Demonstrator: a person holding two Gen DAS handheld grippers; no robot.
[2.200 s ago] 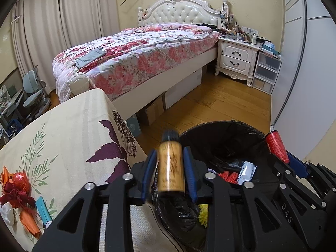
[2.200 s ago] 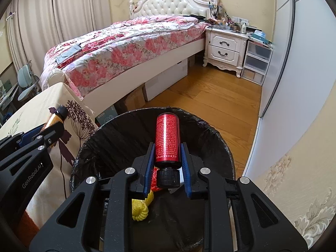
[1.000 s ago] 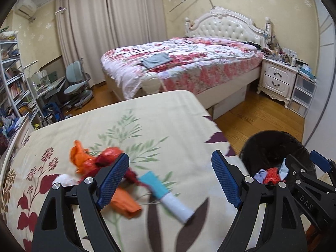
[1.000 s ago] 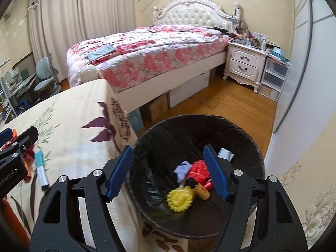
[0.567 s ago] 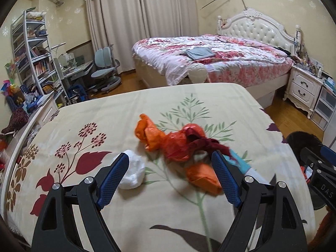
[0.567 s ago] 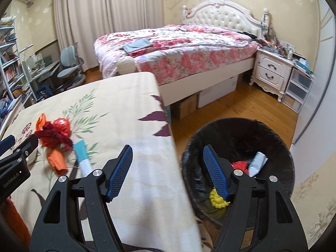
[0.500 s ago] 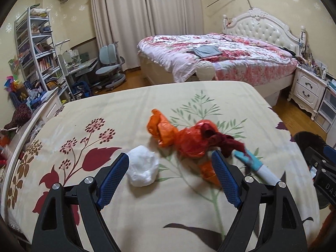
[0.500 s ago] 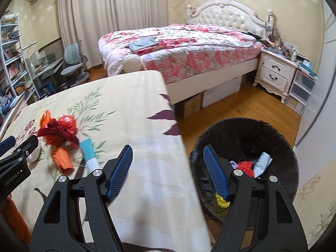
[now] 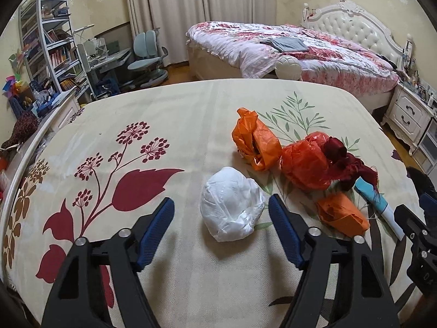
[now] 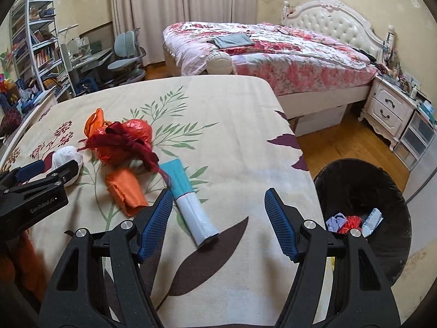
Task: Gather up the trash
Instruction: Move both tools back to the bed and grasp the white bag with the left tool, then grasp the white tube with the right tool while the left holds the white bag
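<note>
My left tool (image 9: 221, 217) is closing, empty, around a crumpled white wad (image 9: 232, 203) lying mid-counter (image 9: 169, 104). My right tool (image 10: 218, 213) hangs wide and empty.

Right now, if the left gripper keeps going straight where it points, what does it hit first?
Most likely the white wad: it lies just ahead of the left gripper, between its closing jaws, untouched so far. Depth is hard to judge; it may meet the tablecloth beneath.
</note>
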